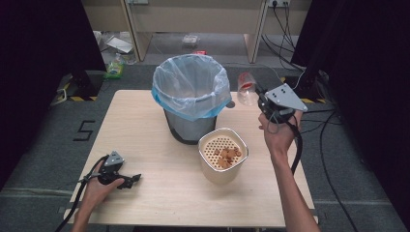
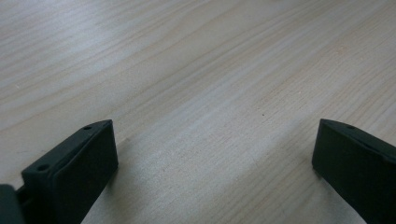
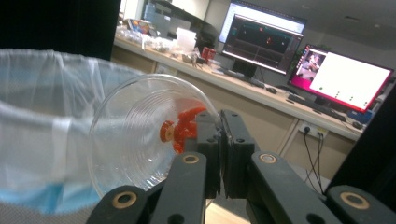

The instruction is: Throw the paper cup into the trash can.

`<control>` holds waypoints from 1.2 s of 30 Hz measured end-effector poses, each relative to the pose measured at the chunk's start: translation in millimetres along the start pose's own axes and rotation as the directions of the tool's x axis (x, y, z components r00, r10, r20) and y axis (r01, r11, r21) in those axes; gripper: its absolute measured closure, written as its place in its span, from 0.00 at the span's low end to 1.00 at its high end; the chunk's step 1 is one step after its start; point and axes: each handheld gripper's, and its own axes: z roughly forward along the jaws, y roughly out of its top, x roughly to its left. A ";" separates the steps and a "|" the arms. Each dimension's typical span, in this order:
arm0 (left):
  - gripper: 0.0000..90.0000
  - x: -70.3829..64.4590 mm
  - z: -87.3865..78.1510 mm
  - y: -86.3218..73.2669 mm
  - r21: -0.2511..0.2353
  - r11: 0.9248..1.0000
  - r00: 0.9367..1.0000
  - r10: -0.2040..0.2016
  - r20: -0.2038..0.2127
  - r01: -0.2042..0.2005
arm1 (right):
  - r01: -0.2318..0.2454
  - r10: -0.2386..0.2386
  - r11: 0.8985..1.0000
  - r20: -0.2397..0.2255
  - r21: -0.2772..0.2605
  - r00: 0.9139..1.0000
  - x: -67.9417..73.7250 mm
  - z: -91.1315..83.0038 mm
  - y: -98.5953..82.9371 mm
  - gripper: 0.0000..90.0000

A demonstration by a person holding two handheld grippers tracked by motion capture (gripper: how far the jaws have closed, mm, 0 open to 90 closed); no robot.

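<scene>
The left gripper (image 1: pixel 129 180) lies low near the front left corner of the worktop (image 1: pixel 145 203), held in the person's left hand (image 1: pixel 96 186). Seen in the left gripper view, its jaws stand wide apart with nothing between them, only bare pale wood grain beneath.

Toward the middle of the worktop, close to its back edge, stands a grey bin (image 1: pixel 186 126) lined with a pale blue plastic bag (image 1: pixel 191 87) whose rim folds out over the top. Just in front of it and a little to the right sits a cream container (image 1: pixel 222 169) with a perforated insert, and small brown pieces (image 1: pixel 226 155) lie in a heap on that insert.

At the right, the right gripper (image 1: pixel 258 99) is raised above the back right part of the worktop, held in the person's right hand (image 1: pixel 279 133). Its jaws are clamped on the rim of a clear plastic cup (image 3: pixel 140 140), which is tipped on its side with its mouth toward the gripper and its base toward the bin. Red bits (image 3: pixel 182 128) sit inside the cup near the jaws. In the high view the cup (image 1: pixel 246 89) hangs just beside the bin's right rim, level with the bag's edge.
</scene>
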 end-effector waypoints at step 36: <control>0.00 0.0 0.1 -0.1 -0.001 1.000 1.000 0.000 0.000 0.000 | 0.043 -0.008 0.990 -0.244 0.137 0.970 71.8 116.0 69.4 0.84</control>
